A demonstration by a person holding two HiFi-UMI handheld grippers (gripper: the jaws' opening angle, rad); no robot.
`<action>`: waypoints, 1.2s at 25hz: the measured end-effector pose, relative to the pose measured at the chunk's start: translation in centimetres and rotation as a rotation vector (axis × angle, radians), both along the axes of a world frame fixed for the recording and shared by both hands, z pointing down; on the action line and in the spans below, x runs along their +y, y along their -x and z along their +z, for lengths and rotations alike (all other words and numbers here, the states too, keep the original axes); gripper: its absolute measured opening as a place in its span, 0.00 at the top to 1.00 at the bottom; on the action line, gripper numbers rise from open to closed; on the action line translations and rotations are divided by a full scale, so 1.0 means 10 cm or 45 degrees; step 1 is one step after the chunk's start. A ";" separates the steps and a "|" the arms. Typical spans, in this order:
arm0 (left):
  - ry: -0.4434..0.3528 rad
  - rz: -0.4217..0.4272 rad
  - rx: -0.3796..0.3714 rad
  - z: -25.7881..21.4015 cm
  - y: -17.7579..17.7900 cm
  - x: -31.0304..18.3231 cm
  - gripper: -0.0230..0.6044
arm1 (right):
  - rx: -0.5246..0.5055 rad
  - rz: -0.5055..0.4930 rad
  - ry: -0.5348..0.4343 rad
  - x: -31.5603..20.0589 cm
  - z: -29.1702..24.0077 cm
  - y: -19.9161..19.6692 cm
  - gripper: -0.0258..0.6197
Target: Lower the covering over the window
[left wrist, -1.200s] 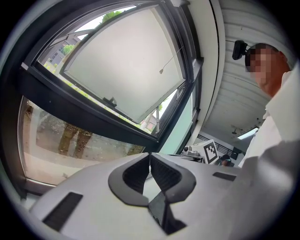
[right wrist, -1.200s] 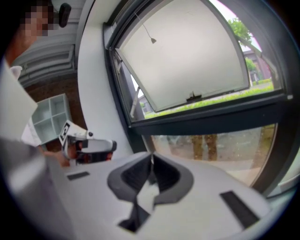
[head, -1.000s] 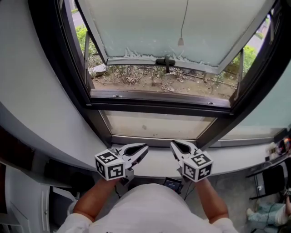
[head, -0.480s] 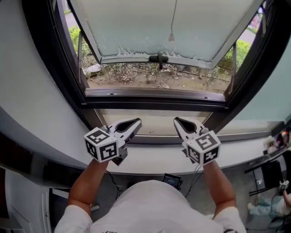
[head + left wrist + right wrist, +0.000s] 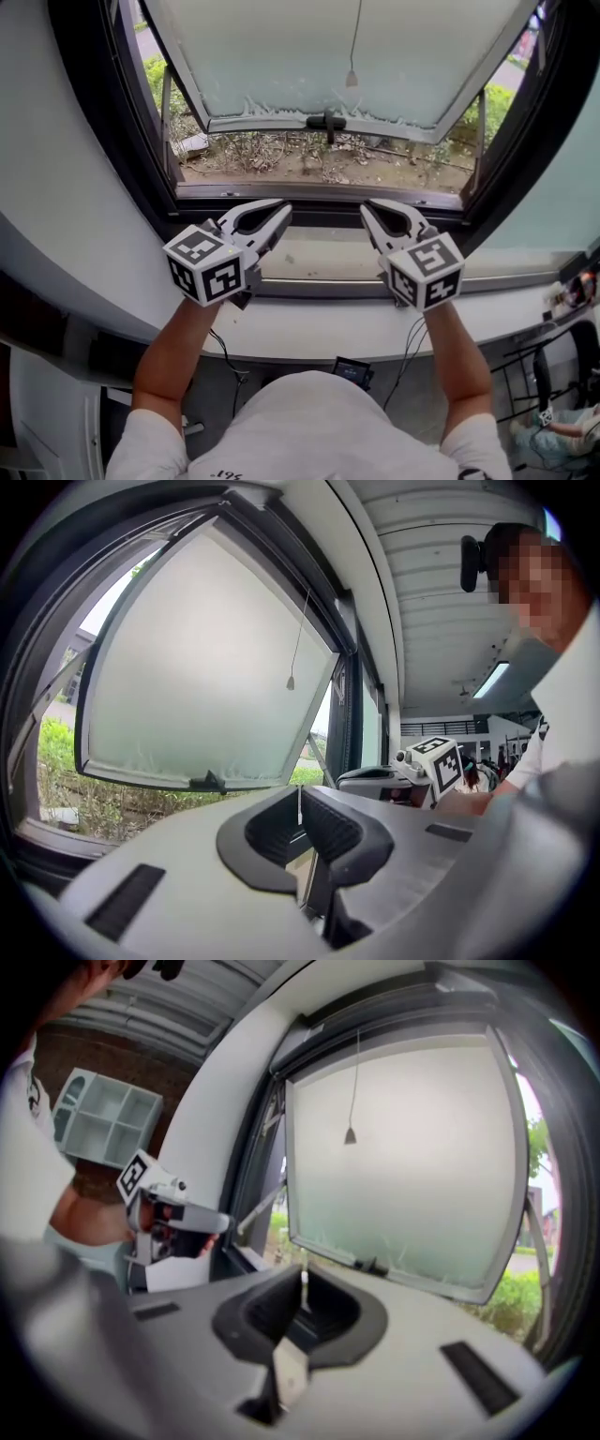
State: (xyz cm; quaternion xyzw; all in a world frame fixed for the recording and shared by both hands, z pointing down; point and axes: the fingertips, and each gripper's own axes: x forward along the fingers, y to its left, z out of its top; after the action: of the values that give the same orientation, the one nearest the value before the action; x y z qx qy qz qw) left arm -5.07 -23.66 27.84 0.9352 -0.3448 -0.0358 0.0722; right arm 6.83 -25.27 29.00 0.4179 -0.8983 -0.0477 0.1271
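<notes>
**A:** Head view, left to right. Where's the left claw (image 5: 282,213)?

**B:** Above the left half of the window sill (image 5: 319,330). Its jaws are pressed together with nothing between them.

**A:** And the covering?

**B:** It's out of sight, somewhere above the top edge of the window. Only its pull cord (image 5: 352,79) shows, hanging straight down in the middle of the opening and ending in a small weighted tip. Its long axis is vertical.

**A:** Which way from the claws?

**B:** Up and forward, between the two. Sideways it sits closer to the right claw (image 5: 368,208), so I'd judge that arm the nearer one. That claw is also closed tight and empty, above the right half of the sill.

**A:** Anything in the way?

**B:** Behind the cord is the frosted sash (image 5: 309,52), tilted outward, with its dark handle (image 5: 325,123) on the bottom rail just below the cord's tip. Both look to lie beyond the cord, so the reach seems clear. Either claw would have to open before it could take the cord.
</notes>
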 end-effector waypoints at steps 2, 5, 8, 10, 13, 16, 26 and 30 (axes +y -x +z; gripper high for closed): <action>-0.026 -0.004 -0.032 -0.06 -0.04 -0.03 0.93 | 0.010 -0.005 -0.033 -0.05 -0.12 0.03 0.92; -0.064 -0.037 -0.059 -0.16 -0.05 -0.10 0.93 | 0.037 -0.011 -0.076 -0.12 -0.27 0.06 0.92; -0.086 -0.084 -0.068 -0.26 0.01 -0.20 0.93 | 0.062 -0.008 -0.105 -0.21 -0.40 0.08 0.92; -0.100 -0.109 -0.067 -0.33 0.07 -0.24 0.92 | 0.077 -0.002 -0.124 -0.27 -0.48 0.08 0.92; -0.125 -0.124 -0.058 -0.45 0.12 -0.30 0.87 | 0.100 0.016 -0.165 -0.36 -0.65 0.09 0.92; -0.159 -0.133 -0.086 -0.58 0.15 -0.37 0.79 | 0.098 0.042 -0.207 -0.45 -0.85 0.10 0.92; -0.254 -0.133 -0.238 -0.84 0.12 -0.53 0.77 | 0.090 0.096 -0.322 -0.72 -1.49 0.23 0.81; -0.292 -0.156 -0.304 -0.94 0.12 -0.60 0.77 | 0.118 0.122 -0.360 -0.85 -1.70 0.32 0.81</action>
State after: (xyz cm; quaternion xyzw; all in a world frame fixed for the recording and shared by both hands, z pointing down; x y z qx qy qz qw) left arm -6.27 -29.69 18.40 0.9121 -0.4010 0.0321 -0.0786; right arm 3.65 -33.75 11.96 0.4714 -0.8548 -0.1869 0.1104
